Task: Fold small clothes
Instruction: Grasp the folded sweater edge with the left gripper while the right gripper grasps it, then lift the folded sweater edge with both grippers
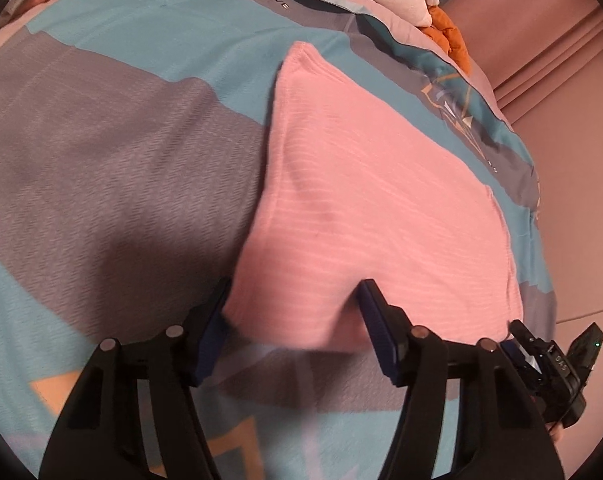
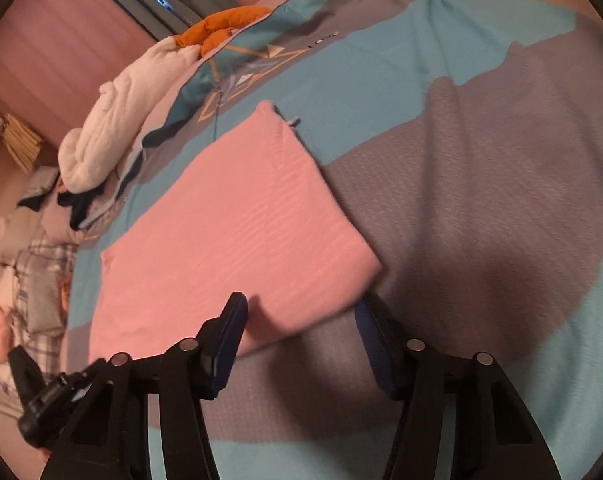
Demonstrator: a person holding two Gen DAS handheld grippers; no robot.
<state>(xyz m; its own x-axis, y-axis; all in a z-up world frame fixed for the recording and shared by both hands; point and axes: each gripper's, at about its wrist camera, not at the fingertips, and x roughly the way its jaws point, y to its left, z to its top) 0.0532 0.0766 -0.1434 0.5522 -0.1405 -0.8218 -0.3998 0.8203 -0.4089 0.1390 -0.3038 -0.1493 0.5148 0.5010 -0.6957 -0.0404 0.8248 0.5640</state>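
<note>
Lying flat on the teal-and-grey patterned quilt (image 1: 101, 152), the folded pink ribbed cloth (image 1: 373, 200) runs lengthwise away from both grippers. Left gripper (image 1: 293, 300) and right gripper (image 2: 301, 312) straddle its near corners, jaws parted, contact blurred.

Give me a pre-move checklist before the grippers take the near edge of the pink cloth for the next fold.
1. Pink cloth lying flat on the bedspread: ok.
2. Left gripper jaws apart, astride the near left corner: ok.
3. Right gripper jaws apart at the near right corner: ok.
4. Pads already pressing on the fabric: cannot tell, the edge is blurred.
5. Landing area on the cloth free of other items: ok.
6. White bundle and orange garment well away at the bed's far edge: ok.
</note>
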